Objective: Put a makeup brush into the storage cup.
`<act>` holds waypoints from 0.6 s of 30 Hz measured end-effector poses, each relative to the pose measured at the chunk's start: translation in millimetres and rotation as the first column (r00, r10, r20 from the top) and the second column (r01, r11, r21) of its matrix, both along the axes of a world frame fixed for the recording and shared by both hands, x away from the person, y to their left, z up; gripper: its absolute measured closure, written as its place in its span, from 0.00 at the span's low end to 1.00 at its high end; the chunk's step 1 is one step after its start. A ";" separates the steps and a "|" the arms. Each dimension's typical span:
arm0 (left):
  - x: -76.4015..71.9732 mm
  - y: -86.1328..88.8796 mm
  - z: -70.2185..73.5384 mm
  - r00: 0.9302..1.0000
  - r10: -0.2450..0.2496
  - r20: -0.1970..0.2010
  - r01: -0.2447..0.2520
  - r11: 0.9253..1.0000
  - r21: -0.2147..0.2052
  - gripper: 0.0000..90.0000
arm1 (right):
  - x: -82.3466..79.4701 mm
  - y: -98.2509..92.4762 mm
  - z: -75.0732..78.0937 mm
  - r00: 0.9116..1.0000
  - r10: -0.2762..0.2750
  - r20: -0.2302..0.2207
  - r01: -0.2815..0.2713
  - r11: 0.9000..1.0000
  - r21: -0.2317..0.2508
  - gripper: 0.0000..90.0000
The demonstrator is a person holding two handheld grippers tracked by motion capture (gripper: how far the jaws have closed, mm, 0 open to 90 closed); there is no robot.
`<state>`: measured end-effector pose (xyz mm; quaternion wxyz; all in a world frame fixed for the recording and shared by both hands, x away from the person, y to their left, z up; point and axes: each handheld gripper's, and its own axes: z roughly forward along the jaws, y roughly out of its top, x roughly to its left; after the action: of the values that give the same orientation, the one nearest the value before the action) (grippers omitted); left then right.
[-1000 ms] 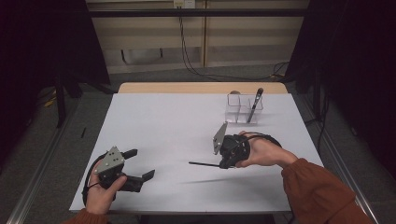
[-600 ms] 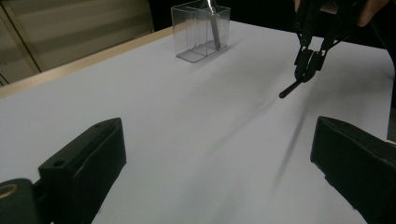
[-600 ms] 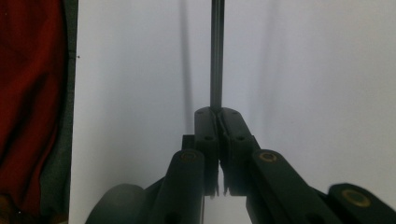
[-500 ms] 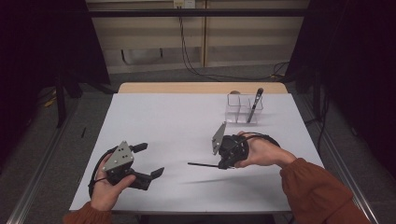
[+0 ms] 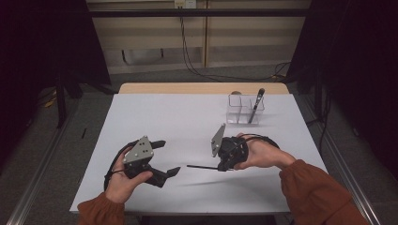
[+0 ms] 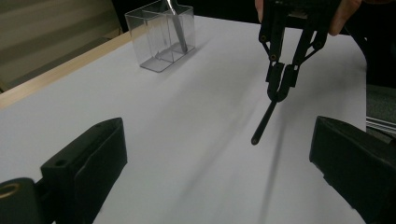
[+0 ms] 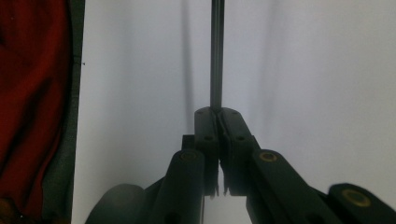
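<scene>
The right gripper (image 5: 220, 166) is clamped on a pen (image 5: 202, 167) pointing toward nine o'clock, straight at the left gripper (image 5: 165, 159), whose fingers (image 6: 88, 163) stand apart.

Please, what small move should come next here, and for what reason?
Probably the left gripper should come a little closer to the free end of the thin black rod and line its open jaws up around it. The right gripper is shut on the rod's other end, holding it out above the white table towards the left gripper, which is apart from it.
</scene>
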<state>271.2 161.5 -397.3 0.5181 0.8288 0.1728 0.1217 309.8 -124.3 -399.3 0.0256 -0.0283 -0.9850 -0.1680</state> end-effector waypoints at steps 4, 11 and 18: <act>1.6 -9.1 3.3 0.999 -0.033 0.003 0.033 0.999 0.024 0.05 | 0.5 0.2 -0.4 1.000 0.004 -0.001 -0.004 1.000 -0.005 0.97; 5.3 -28.2 6.7 0.996 -0.088 -0.008 0.088 0.991 0.098 0.05 | 1.5 -0.8 0.0 1.000 0.003 -0.005 -0.003 1.000 -0.005 0.97; 13.6 -40.8 5.8 0.994 -0.097 -0.054 0.105 0.978 0.179 0.03 | 1.5 -2.7 0.5 1.000 0.000 -0.005 0.000 1.000 -0.016 0.97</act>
<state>284.8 120.7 -391.6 0.4419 0.8828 0.1303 0.0919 311.3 -126.9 -398.9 0.0278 -0.0287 -0.9863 -0.1600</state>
